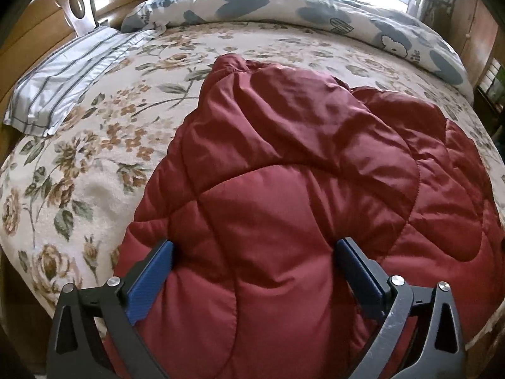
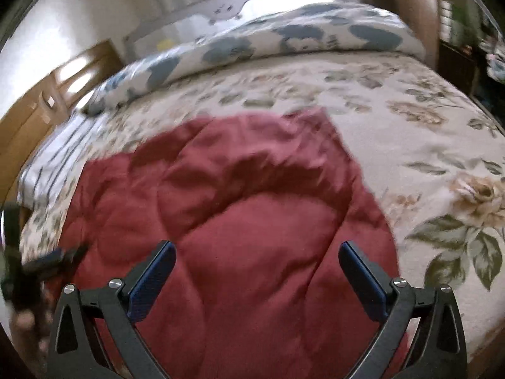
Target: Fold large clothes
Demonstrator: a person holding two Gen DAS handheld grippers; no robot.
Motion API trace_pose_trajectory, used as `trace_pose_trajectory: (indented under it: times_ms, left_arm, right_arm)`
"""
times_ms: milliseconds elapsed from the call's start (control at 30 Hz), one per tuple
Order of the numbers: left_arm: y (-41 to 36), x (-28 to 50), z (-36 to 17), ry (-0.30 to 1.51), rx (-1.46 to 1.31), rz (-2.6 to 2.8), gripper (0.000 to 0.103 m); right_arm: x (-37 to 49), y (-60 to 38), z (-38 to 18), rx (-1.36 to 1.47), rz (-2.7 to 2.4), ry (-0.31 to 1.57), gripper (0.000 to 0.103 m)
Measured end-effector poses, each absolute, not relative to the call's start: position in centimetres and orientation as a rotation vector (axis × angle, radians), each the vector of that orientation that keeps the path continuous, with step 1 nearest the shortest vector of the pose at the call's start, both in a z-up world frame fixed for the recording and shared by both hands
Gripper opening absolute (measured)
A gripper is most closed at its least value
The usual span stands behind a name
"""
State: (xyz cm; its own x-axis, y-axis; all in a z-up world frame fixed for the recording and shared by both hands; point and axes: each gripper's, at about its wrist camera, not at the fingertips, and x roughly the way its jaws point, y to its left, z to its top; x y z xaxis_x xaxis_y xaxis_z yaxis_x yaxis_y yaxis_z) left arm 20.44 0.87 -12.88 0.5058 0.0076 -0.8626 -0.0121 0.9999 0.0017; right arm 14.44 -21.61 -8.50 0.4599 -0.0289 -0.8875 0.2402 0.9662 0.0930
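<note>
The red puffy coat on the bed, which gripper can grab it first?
Probably the left gripper. Its open fingers sit close on either side of a bulge of the red quilted coat. The right gripper is open too, but seems to hang higher above it.

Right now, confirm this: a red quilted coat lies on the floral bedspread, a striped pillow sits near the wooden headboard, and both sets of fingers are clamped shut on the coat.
Wrong on the fingers. Both wrist views show the left gripper and right gripper wide open over the coat, gripping nothing. The rest stands: coat on the bedspread, striped pillow near the headboard.
</note>
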Motion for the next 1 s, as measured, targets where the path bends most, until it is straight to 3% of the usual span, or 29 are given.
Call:
trace_pose_trajectory:
  times_ms: [167, 600, 1000]
  left_arm:
    - [0.5, 19.3, -12.6, 1.016, 0.007, 0.023, 0.103]
    - [-0.7, 9.3, -8.1, 1.057, 0.062, -0.055, 0.102]
    - [-0.9, 2.9, -4.7, 1.031, 0.100, -0.032, 0.102]
  right_arm:
    - [14.3, -23.0, -12.0, 0.235, -0.149, 1.139, 0.103]
    - [8.9, -19.1, -5.0, 0.255, 0.010, 1.089, 0.103]
    - [2.5, -15.8, -4.0, 0.201, 0.059, 1.142, 0.103]
